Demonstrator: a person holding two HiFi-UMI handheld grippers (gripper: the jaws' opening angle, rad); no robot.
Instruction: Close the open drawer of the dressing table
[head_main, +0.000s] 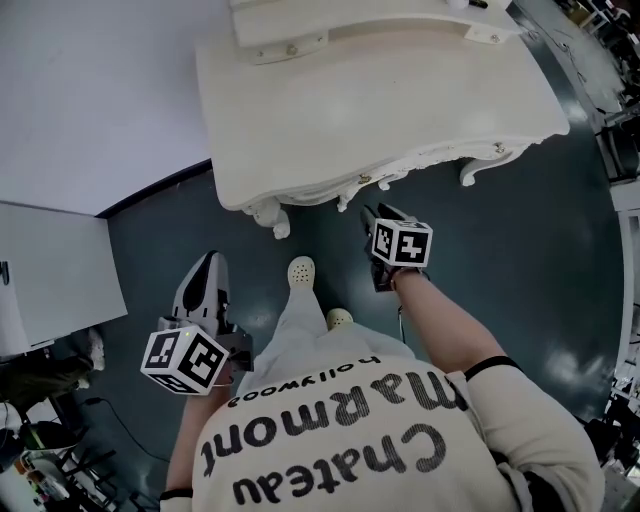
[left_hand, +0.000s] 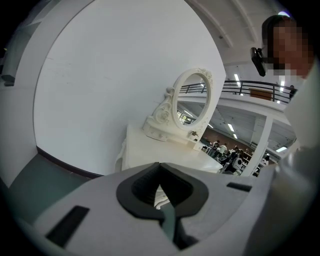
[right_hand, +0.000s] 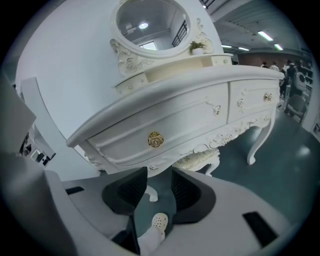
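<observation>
- Filling the upper part of the head view: a white carved dressing table (head_main: 400, 90), set against a pale wall on a dark green floor (head_main: 540, 260), with an oval mirror (right_hand: 150, 22) on top. Probably heavy and rigid as a whole, and unlikely to shift under a gentle push.
- Across the front of that table, in the right gripper view: the drawer with the gold knob (right_hand: 175, 125), curved, painted, hard and smooth. Looks flush or very nearly flush with the neighbouring drawer front (right_hand: 252, 100). No open gap to make out in any view, so possibly little or no travel left. Should slide lightly on its runners if pushed squarely, and might bind if pushed at one corner.
- Right hand-held gripper (head_main: 383, 215): just in front of the table's front edge, tilted downward, jaws wide apart and holding nothing. Only floor and a white shoe (right_hand: 159, 220) showing through the gap.
- Left hand-held gripper (head_main: 205, 265): low and well back from the table, at the person's left side, jaw tips together, empty.
- Smallest: the round gold knob (right_hand: 155, 140) at the drawer's middle. Best contact: the knob itself or the flat paint just beside it. No grasp needed, only a straight push. Glossy paint probably slippery and easy to scuff, so press softly.
</observation>
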